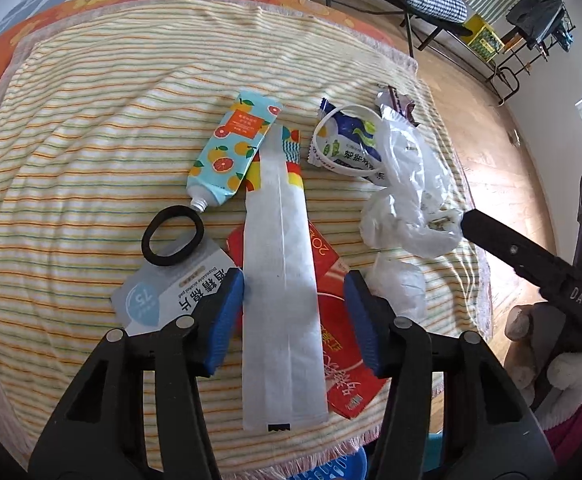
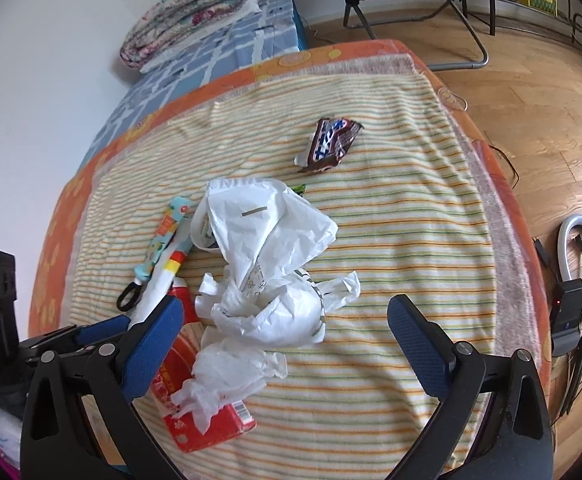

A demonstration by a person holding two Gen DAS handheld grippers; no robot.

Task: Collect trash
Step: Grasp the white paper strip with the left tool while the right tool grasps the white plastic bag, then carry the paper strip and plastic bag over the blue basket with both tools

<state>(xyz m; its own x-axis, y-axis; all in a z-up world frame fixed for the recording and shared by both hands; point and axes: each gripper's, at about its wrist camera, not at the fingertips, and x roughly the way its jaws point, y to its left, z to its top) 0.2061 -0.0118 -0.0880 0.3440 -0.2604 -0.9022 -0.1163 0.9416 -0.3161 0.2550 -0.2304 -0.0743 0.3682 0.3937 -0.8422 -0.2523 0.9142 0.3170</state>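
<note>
Fingers [image 1: 227,312] beside "75" alcohol-pad packet [image 1: 171,288]

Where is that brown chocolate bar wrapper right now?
In the right wrist view the chocolate wrapper lies alone on the striped blanket, far side, beyond the crumpled white plastic bag.

Under my left gripper [image 1: 294,312], a matt white paper sleeve [image 1: 281,280] on glossy red card box [image 1: 339,364]; soft striped cloth [image 1: 91,160] beneath.

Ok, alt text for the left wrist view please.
The left tongs straddle a long white paper sleeve lying on a striped cloth, pads not yet pressing it. Around it lie a fruit-print tube, black hair tie, red box and crumpled white plastic bag.
</note>
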